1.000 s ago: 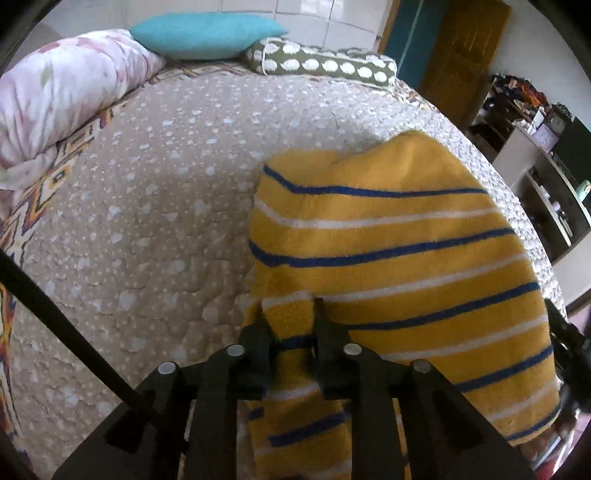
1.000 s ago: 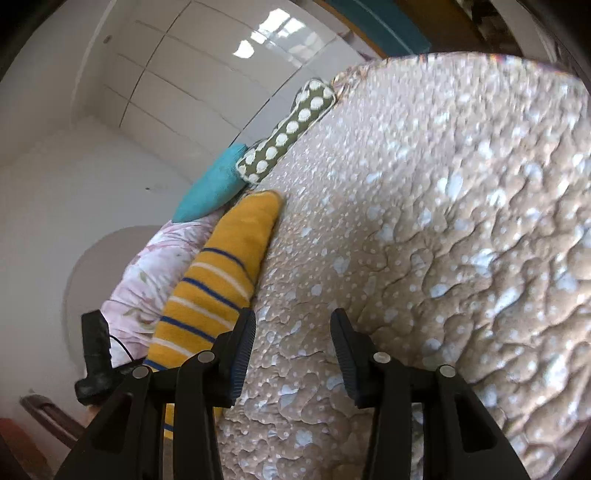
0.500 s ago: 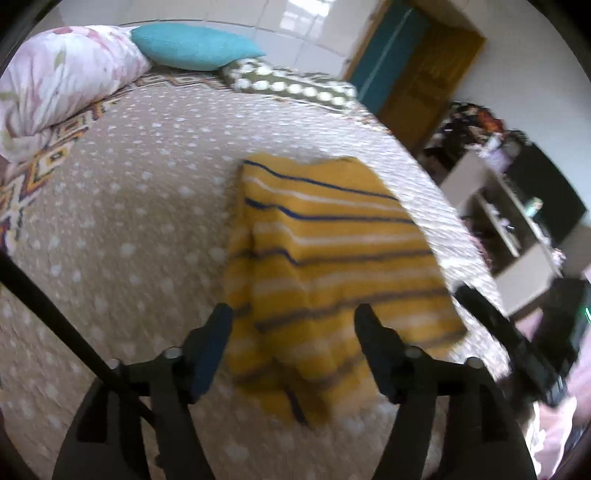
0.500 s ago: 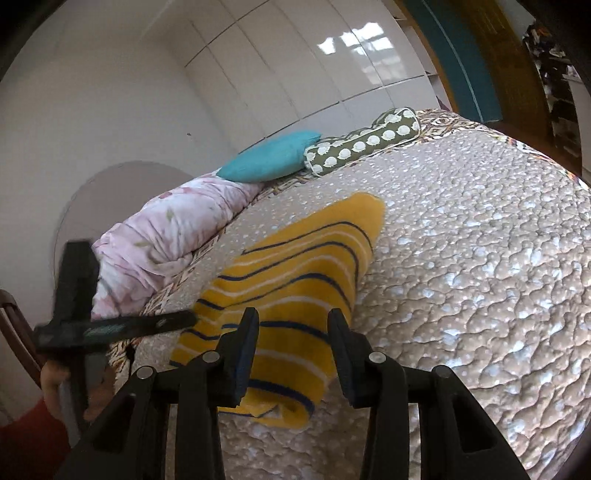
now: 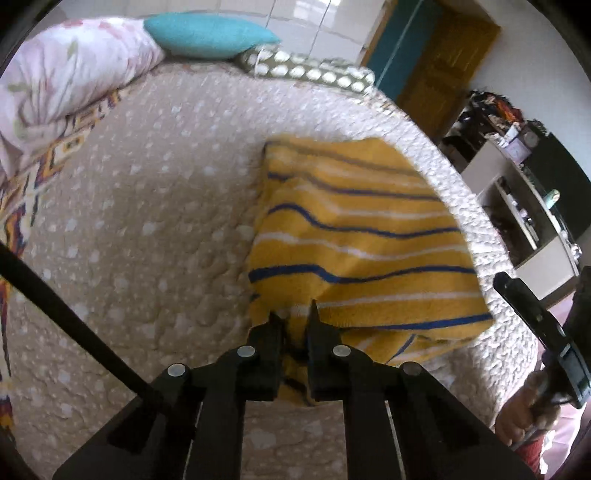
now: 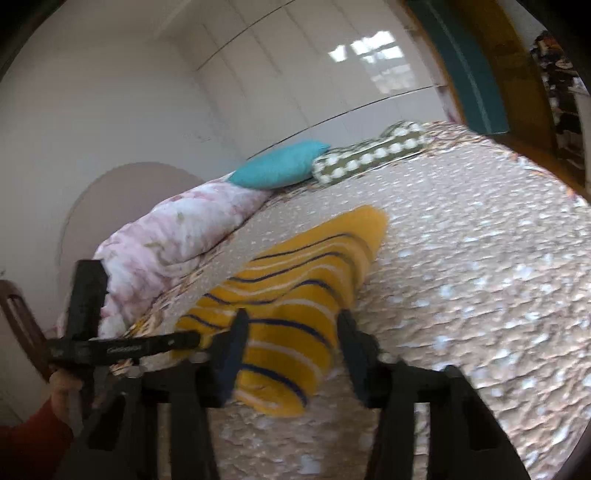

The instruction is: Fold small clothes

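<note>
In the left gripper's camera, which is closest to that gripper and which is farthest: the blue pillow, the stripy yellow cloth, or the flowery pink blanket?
1. Striped yellow cloth: clamped in the left gripper.
2. Flowery pink blanket: far left side of the bed.
3. Blue pillow: at the head of the bed.

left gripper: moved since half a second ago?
Yes. The left gripper closed in on the yellow striped garment near edge and has just shut on it.

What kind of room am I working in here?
Most likely a home bedroom: the striped yellow garment lies on a bed with a dotted quilted bedspread, a teal pillow and a polka-dot bolster at its head, and a wooden door beyond.
</note>
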The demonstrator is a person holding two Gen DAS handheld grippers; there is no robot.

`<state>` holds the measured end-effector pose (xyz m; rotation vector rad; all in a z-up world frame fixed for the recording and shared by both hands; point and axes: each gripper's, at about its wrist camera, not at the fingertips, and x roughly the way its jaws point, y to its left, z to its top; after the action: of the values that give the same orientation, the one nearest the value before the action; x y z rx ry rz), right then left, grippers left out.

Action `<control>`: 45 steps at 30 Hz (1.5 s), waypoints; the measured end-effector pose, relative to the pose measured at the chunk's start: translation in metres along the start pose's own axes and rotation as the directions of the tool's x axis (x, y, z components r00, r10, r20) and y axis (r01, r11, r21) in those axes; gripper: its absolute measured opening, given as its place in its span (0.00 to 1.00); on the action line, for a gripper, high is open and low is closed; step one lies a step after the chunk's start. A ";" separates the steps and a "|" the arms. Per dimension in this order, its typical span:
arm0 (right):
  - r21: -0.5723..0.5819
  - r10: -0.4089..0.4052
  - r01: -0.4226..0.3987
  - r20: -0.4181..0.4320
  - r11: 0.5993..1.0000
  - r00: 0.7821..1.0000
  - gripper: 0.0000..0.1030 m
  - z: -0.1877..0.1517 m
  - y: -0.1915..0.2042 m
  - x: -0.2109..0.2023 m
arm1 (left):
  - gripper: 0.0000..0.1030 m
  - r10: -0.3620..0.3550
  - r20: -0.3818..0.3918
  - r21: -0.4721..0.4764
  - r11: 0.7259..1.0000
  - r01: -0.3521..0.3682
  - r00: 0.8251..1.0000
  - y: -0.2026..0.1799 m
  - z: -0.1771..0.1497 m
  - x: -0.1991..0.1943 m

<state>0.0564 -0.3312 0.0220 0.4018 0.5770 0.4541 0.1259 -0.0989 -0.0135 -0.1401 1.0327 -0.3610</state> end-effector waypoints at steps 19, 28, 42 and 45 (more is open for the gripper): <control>-0.012 -0.141 0.141 -0.170 0.990 0.975 0.17 -0.024 -0.013 0.043 | 0.34 0.376 0.198 0.272 0.866 -0.419 0.905 -0.065 -0.005 -0.036; -0.019 -0.147 0.146 -0.172 0.989 0.974 0.17 -0.023 -0.010 0.042 | 0.41 0.405 0.219 0.277 0.846 -0.455 0.887 -0.074 0.017 -0.035; -0.002 -0.134 0.135 -0.165 0.991 0.977 0.17 -0.025 -0.010 0.040 | 0.68 0.222 0.086 0.130 0.964 -0.232 0.971 -0.046 0.103 0.032; 0.003 -0.130 0.132 -0.163 0.991 0.978 0.17 -0.026 -0.010 0.040 | 0.68 0.166 0.015 0.098 0.981 -0.167 0.986 -0.041 0.114 0.055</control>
<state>0.0737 -0.3128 -0.0195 0.3393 0.7604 0.3578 0.2403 -0.1628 0.0111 0.0346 1.0096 -0.2586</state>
